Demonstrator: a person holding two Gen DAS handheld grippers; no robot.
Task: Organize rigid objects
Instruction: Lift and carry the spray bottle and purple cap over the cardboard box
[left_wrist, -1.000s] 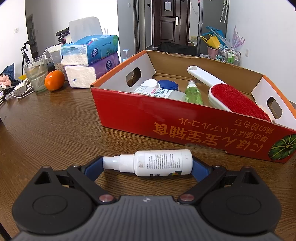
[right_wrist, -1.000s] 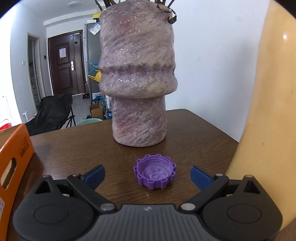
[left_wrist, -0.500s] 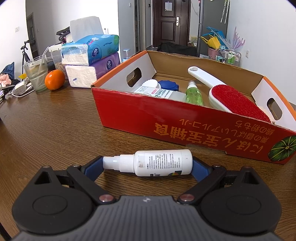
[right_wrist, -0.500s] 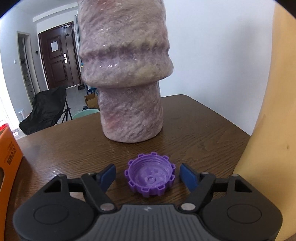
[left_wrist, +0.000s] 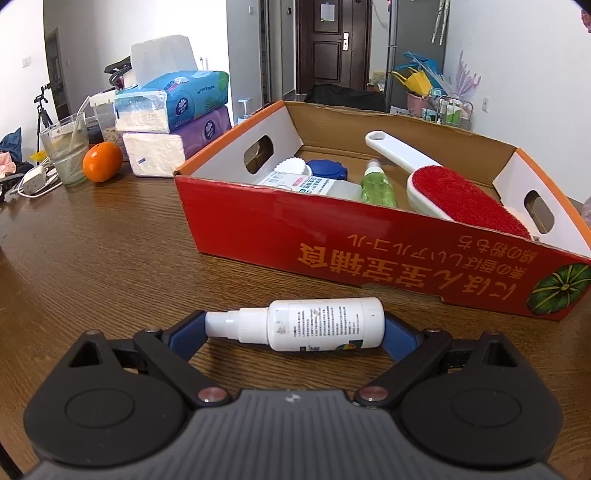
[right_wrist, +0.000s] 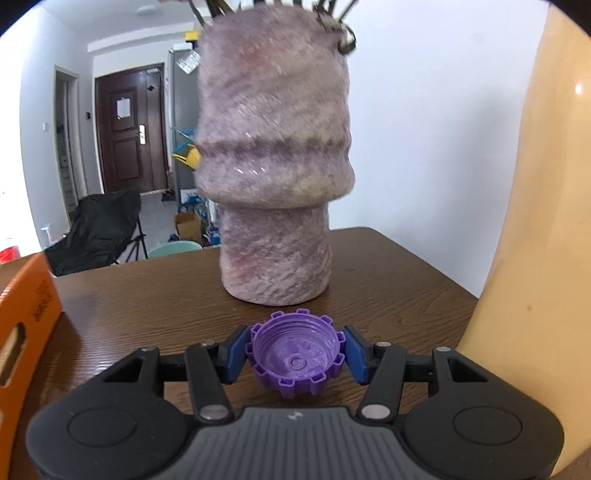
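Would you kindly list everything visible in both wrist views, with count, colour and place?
cardboard box: one, red-orange, on the table.
lint brush: one, white with a red pad, in the box.
green bottle: one, in the box.
tissue packs: two, blue on purple, behind the box.
orange fruit: one, beside a clear cup.
ceramic vase: one, mauve, upright.
white spray bottle: one, lying between the left gripper pads.
purple ridged cap: one, open side up, right gripper closing around it.
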